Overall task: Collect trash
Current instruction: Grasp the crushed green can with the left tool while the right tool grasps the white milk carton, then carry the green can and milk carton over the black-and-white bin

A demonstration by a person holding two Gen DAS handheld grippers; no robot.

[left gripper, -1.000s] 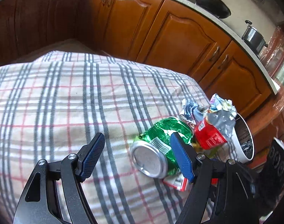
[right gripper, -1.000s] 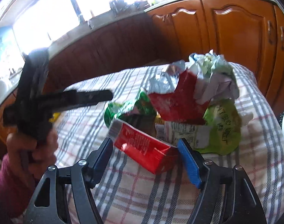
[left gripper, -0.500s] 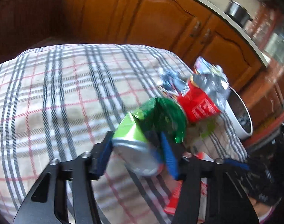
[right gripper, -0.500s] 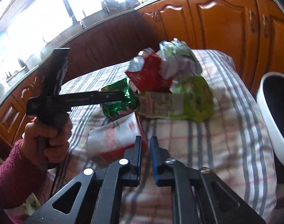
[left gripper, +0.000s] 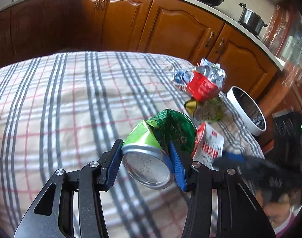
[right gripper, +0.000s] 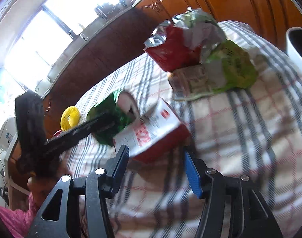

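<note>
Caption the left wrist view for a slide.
Left gripper clamps a crushed green can above the plaid tablecloth, white bin beyond.

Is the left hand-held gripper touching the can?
Touching. The left wrist view shows both blue pads of the left hand-held gripper pressed against the crushed can.

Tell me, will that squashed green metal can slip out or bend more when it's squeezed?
The crushed green aluminium can is already creased and folded, so it probably bends further under pressure. It's likely empty and light. The left gripper pinches its rounded sides between blue pads, so the smooth metal might twist or slip if the grip loosens.
</note>
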